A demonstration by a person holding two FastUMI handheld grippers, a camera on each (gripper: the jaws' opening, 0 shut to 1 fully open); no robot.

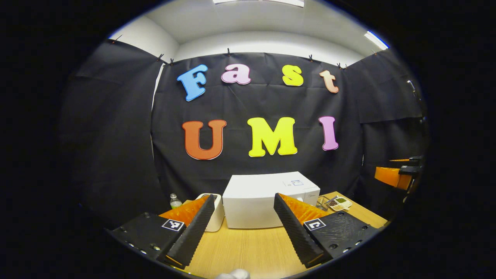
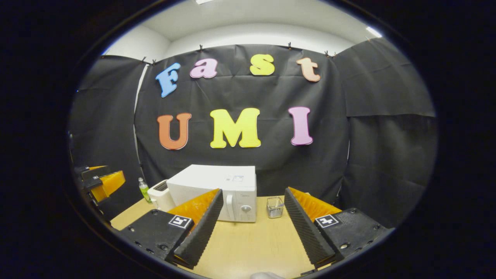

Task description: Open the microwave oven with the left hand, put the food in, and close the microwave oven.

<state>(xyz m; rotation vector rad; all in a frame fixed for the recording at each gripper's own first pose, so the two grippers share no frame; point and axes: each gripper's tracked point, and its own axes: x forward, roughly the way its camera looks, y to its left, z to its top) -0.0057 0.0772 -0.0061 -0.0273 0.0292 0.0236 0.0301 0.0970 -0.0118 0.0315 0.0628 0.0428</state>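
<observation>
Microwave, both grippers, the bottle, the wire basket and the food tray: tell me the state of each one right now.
Microwave: door closed, upright on the table.
Left gripper: open, holding nothing.
Right gripper: open, holding nothing.
Bottle: standing upright, cap on.
Wire basket: upright beside the microwave.
Food tray: resting on the table, untouched.

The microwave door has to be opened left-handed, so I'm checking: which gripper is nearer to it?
Hard to tell; both hang back over the table, open. The left gripper faces the microwave from its left side; the right gripper faces its door end.
</observation>
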